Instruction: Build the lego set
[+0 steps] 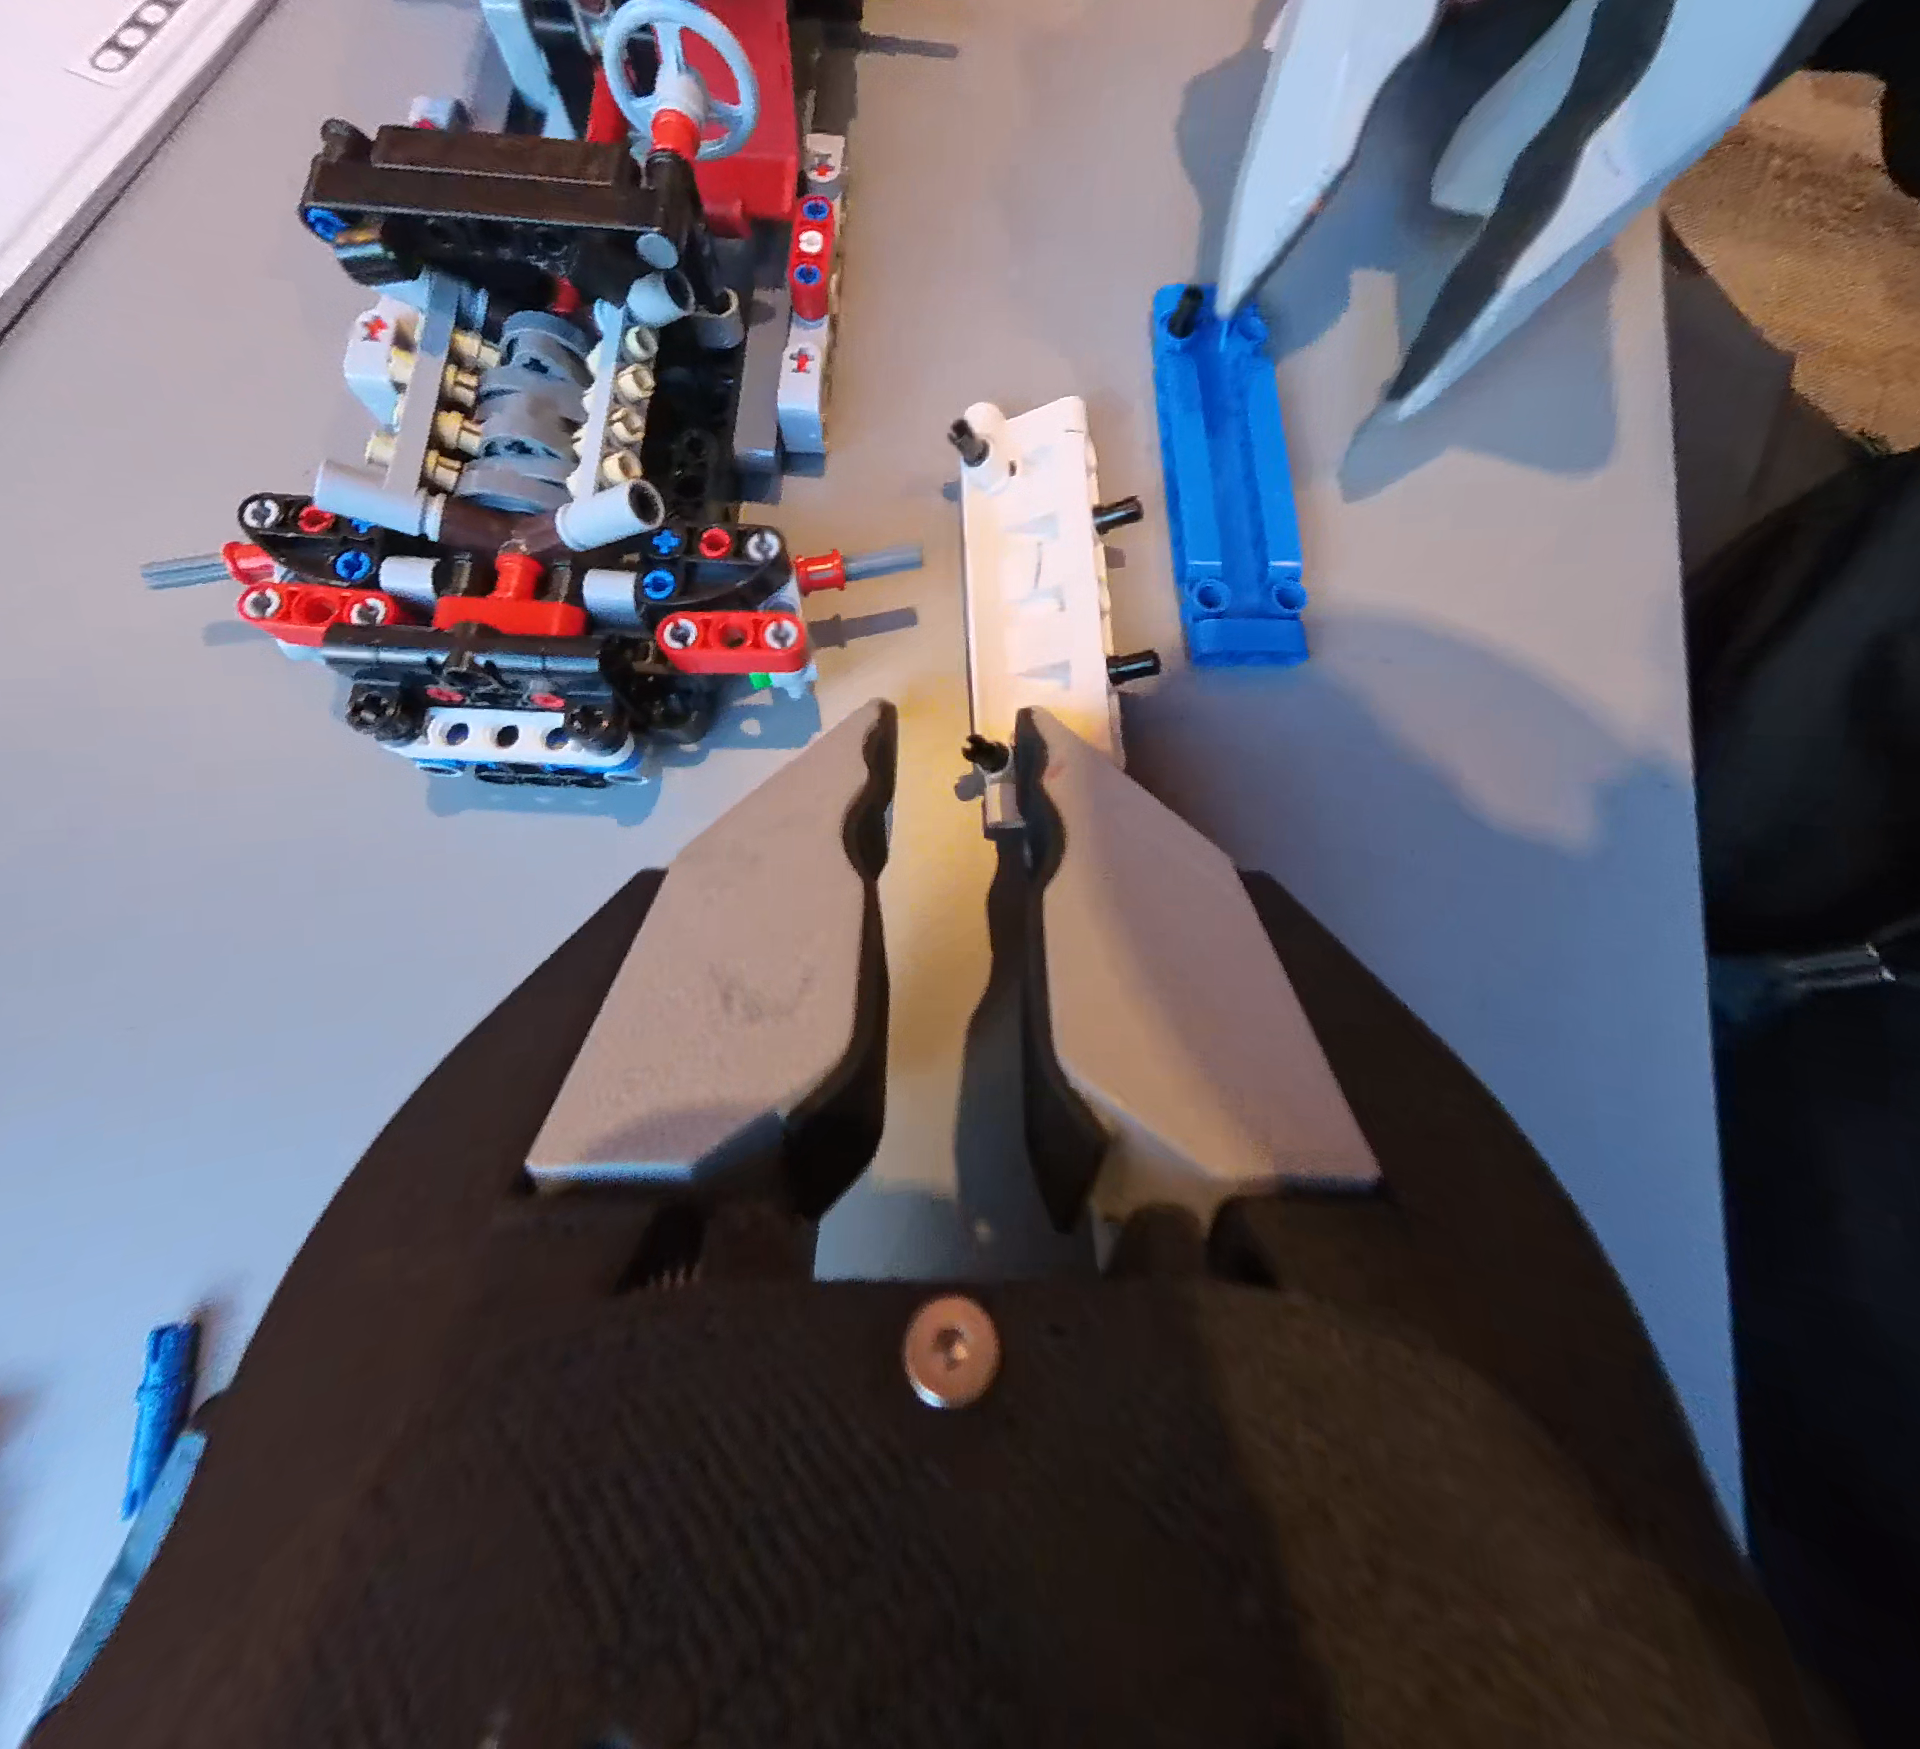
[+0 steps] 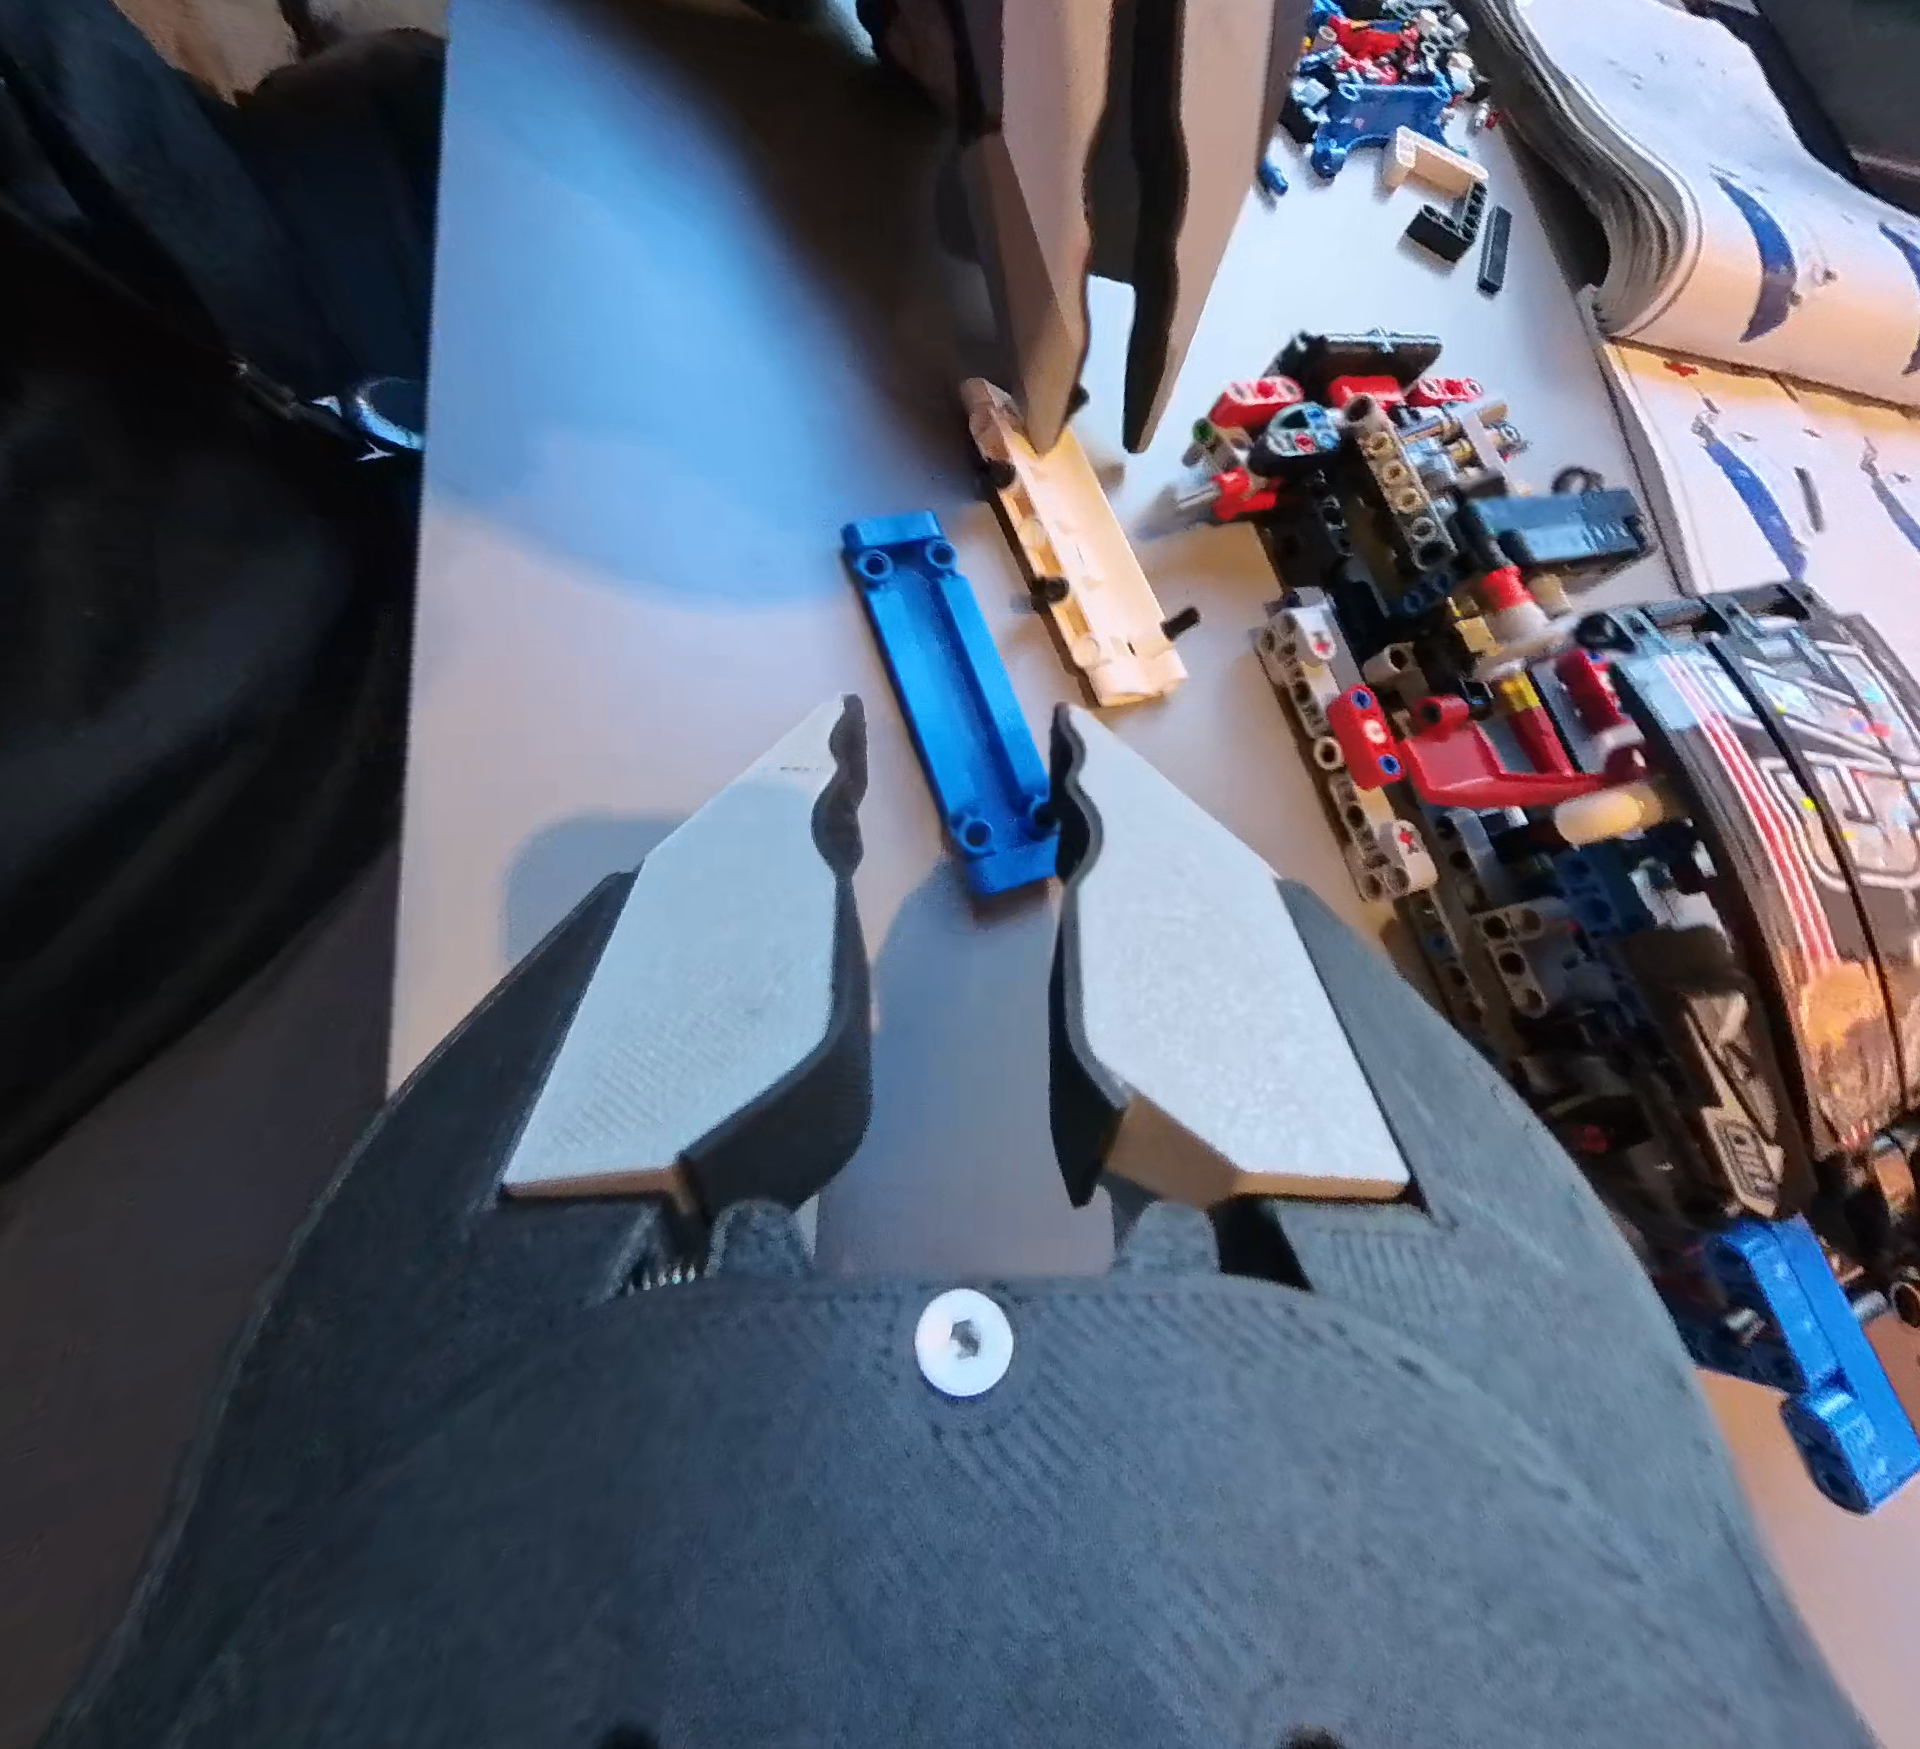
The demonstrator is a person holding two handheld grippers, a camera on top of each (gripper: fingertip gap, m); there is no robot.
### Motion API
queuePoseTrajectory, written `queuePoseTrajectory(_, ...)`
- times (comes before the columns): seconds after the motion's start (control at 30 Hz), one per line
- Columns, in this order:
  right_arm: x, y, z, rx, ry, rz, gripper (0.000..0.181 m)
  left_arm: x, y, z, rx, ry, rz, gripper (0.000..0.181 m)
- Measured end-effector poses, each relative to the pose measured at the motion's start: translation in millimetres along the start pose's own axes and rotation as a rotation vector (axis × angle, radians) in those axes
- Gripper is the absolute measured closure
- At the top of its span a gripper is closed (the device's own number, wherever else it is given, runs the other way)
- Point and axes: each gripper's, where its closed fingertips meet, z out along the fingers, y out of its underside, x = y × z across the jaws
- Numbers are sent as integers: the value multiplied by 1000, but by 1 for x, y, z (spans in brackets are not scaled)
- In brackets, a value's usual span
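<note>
Both claws released. Right claw point(image 2: 951, 769) tips at blue panel's point(image 2: 951, 697) near end; long axis runs away from it. Left claw point(image 1: 951, 743) touches white panel point(image 1: 1039, 567) end on desk point(image 1: 1403, 816).

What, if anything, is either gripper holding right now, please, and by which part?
Nothing is held. Both are open: the left gripper touches the white panel's near end, the right gripper the blue panel's end.

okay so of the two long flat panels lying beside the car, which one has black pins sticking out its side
The white panel, lying between the car and the blue panel. The blue one's long sides are bare.
</note>
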Motion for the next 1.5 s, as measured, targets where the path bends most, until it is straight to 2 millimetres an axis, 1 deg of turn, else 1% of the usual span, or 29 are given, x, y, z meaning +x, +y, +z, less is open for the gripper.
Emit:
queuePoseTrajectory(0.07,-8,-2,5,-27,-4,-24,149,2,-1,2,-3,1,1,163)
queuePoseTrajectory(0.17,-13,7,14,-103,14,-51,150,4,-2,4,-10,-1,-28,164)
queuePoseTrajectory(0.23,-11,8,15,-112,42,-59,155,5,-3,5,-22,-8,-73,165)
queuePoseTrajectory(0.33,-7,10,15,-119,57,-43,157,7,-4,7,-30,-19,-94,169)
queuePoseTrajectory(0.4,-8,11,17,-116,34,-29,167,12,-6,10,-29,-6,-109,173)
queuePoseTrajectory(0.53,-6,12,18,-127,56,-55,174,16,-9,14,-25,-4,-112,174)
queuePoseTrajectory(0.73,-12,9,18,-130,65,-98,175,13,-11,16,-27,-78,-85,174)
queuePoseTrajectory(0.83,-14,7,21,-117,64,-123,175,8,-13,15,-38,-181,17,175)
queuePoseTrajectory(0.93,-13,6,21,-111,62,-142,176,8,-15,15,-34,-244,113,175)
queuePoseTrajectory(1.13,-10,7,21,-100,82,-183,176,6,-16,15,0,-230,94,174)
queuePoseTrajectory(1.27,-4,8,21,-99,126,-227,175,-3,-15,13,5,-262,97,175)
queuePoseTrajectory(1.5,2,2,16,-40,113,-181,175,-6,-15,13,3,-262,84,174)
